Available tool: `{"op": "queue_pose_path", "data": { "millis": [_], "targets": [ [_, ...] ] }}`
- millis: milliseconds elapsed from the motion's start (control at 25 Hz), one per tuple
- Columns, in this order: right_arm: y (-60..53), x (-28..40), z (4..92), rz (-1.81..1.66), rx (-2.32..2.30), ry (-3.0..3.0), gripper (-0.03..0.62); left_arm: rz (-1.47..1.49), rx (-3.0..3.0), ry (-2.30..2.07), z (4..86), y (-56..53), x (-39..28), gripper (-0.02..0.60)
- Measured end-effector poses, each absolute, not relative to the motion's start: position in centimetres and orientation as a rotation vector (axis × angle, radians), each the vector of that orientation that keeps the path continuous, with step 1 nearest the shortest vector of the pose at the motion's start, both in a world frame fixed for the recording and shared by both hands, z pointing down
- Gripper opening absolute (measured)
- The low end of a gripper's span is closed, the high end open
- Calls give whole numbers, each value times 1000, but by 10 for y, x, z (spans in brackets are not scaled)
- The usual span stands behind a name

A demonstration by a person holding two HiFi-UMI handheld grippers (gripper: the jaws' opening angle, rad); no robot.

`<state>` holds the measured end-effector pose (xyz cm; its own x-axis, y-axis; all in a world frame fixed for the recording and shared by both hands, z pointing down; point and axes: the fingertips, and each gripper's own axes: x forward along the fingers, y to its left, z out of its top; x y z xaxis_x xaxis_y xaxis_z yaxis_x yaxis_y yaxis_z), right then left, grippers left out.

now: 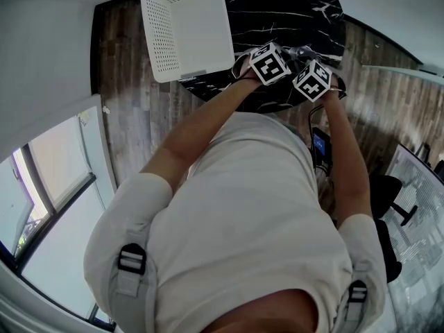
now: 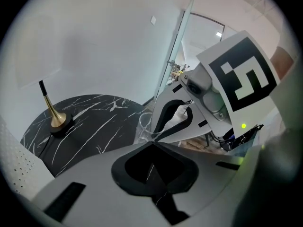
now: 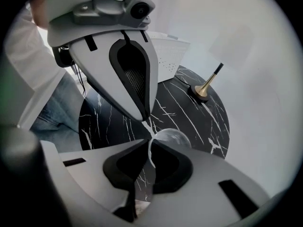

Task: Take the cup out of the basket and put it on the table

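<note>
A clear glass cup [image 3: 173,138] hangs just above the black marble table [image 3: 189,122], and my right gripper [image 3: 150,144] is shut on its rim. From the left gripper view the cup [image 2: 143,126] shows at the tip of the right gripper [image 2: 155,136]. My left gripper [image 2: 152,149] is shut with nothing seen between its pads, and its tip nearly meets the right one. In the head view both marker cubes [image 1: 269,62] sit side by side over the table's near edge. The white perforated basket [image 1: 187,26] stands on the table's left part.
A brass cone stand with a black stick [image 2: 58,119] sits at the far side of the round table [image 1: 298,12]. Wood floor surrounds the table. A window lies to the left, and a dark chair [image 1: 385,193] to the right.
</note>
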<state>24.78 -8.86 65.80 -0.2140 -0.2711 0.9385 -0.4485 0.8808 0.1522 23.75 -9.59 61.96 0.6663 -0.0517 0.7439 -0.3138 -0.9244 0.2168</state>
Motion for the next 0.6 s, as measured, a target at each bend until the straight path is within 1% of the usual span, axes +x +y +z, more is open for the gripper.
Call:
{"op": "queue_pose_path", "data": {
  "millis": [600],
  "targets": [
    [-80, 246, 680, 178, 482, -1791, 26, 1146, 2513, -290, 633, -88, 234, 5]
  ]
}}
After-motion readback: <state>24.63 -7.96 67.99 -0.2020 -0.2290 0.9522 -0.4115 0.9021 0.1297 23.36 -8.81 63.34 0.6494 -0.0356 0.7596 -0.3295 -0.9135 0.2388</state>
